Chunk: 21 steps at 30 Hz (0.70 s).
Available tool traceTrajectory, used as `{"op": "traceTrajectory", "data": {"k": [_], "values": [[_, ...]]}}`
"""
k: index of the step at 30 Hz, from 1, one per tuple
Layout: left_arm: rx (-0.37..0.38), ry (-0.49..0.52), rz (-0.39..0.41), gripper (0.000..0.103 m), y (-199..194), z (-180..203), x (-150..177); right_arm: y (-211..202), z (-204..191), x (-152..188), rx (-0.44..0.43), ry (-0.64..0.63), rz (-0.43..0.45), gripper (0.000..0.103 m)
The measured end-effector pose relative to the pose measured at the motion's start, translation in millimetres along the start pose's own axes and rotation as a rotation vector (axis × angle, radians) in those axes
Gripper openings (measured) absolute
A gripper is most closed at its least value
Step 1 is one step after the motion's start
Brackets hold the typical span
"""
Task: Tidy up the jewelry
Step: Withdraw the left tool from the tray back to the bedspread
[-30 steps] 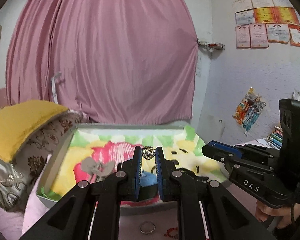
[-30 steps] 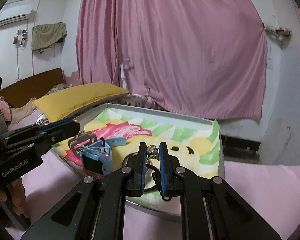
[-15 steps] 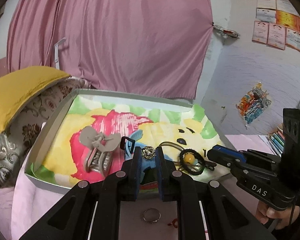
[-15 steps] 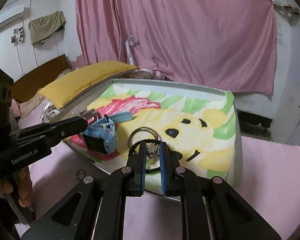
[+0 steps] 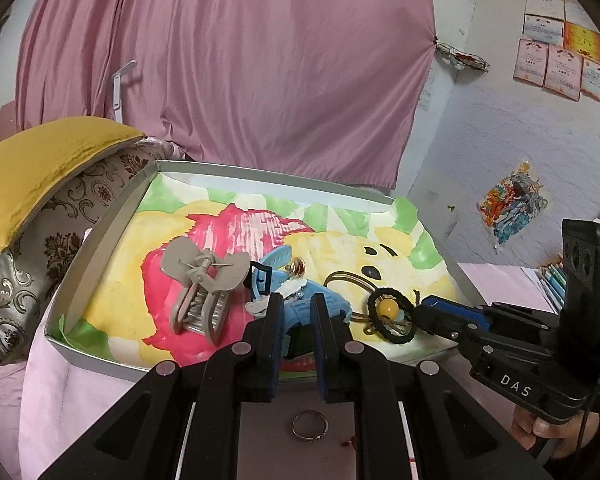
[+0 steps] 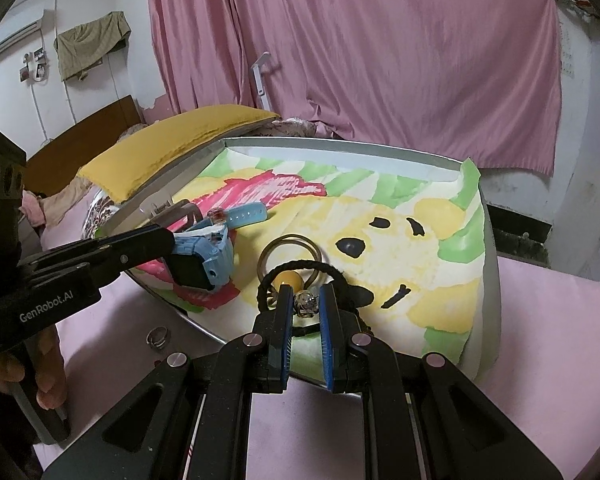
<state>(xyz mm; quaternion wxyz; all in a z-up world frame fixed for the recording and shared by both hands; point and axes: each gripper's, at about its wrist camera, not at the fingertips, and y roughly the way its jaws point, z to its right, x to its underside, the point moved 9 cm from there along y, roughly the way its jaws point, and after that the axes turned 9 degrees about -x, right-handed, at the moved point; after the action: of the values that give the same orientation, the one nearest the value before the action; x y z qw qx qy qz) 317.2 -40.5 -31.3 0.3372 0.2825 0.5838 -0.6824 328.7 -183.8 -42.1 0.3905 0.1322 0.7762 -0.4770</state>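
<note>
A shallow grey tray (image 5: 112, 220) lined with a painted bear picture holds a grey claw clip (image 5: 204, 292), a blue watch (image 5: 332, 304) and a black hair tie with a yellow bead (image 5: 390, 312). My left gripper (image 5: 298, 304) hovers over the watch with its jaws nearly together and nothing between them. A small gold trinket (image 5: 298, 267) lies on the watch (image 6: 208, 256) just past the tips. My right gripper (image 6: 305, 300) is shut on a small silvery charm (image 6: 308, 305) above the hair tie (image 6: 300, 268).
A silver ring (image 5: 310, 426) lies on the pink cloth in front of the tray. A yellow pillow (image 5: 32, 168) on a patterned cushion presses against the tray's left side. A pink curtain hangs behind. Books (image 5: 556, 280) sit at the far right.
Both grippers tipped down and came closer over the tray. The gold trinket has left the left fingertips and now rests on the blue watch. The right gripper still pinches its charm.
</note>
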Motion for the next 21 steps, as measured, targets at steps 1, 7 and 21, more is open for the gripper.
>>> {"op": "traceTrajectory", "data": {"k": [1,7,21], "values": [[0.0,-0.001,0.0,0.013,0,0,0,1,-1,0,-0.005,0.0,-0.004,0.011],[-0.004,0.0,0.009,0.013,-2,-1,-1,-1,2,-1,-0.008,0.015,0.016,0.03],[-0.023,-0.002,0.236,0.074,-48,-6,-18,-61,1,-17,0.073,-0.033,0.293,0.089]]}}
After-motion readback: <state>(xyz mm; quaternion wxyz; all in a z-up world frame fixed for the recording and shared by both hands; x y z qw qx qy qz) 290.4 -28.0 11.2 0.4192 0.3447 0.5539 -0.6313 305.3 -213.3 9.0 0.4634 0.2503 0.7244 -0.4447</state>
